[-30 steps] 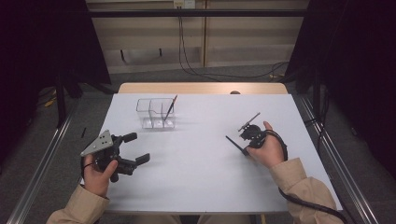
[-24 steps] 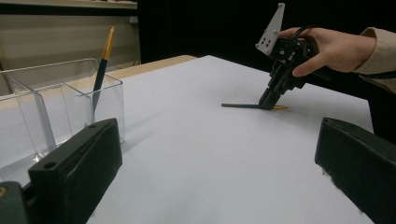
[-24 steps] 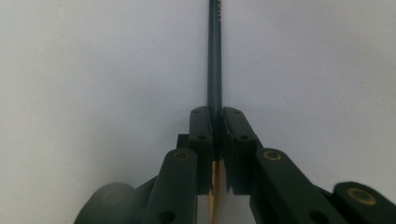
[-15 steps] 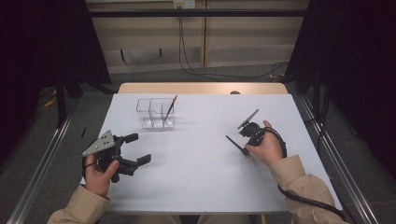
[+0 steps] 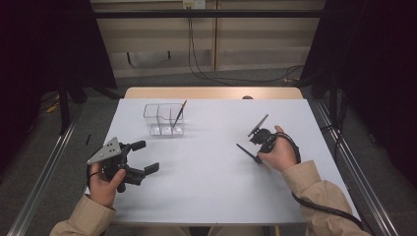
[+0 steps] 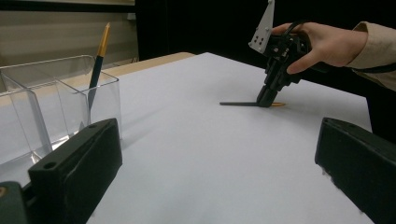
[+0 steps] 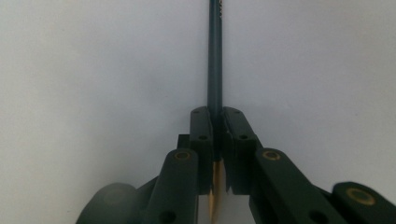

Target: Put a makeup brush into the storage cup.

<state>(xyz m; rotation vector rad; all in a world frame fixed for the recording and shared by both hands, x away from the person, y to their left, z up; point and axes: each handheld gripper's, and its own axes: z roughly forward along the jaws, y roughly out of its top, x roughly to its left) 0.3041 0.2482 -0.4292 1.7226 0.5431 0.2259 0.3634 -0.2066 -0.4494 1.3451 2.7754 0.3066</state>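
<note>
Pencil (image 7: 215, 56): lying on the white worktop (image 5: 206, 167), clamped near its sharpened end by the right claw (image 5: 255, 146).
Handling: judged light, stiff, slim; point breakable.
Left claw (image 5: 142, 157): held wide, empty.

pencil (image 5: 178, 113) in organizer (image 5: 153, 112); another (image 5: 246, 150) right

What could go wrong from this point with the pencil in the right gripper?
1. The right gripper is shut on the dark pencil near its sharpened end, so the long free shaft could pivot or slip once lifted.
2. The clear organizer already has a pencil leaning in one compartment; dropping in the new one might knock it.
3. The organizer looks light, so a bump at its rim may tip or slide it on the white table.
</note>
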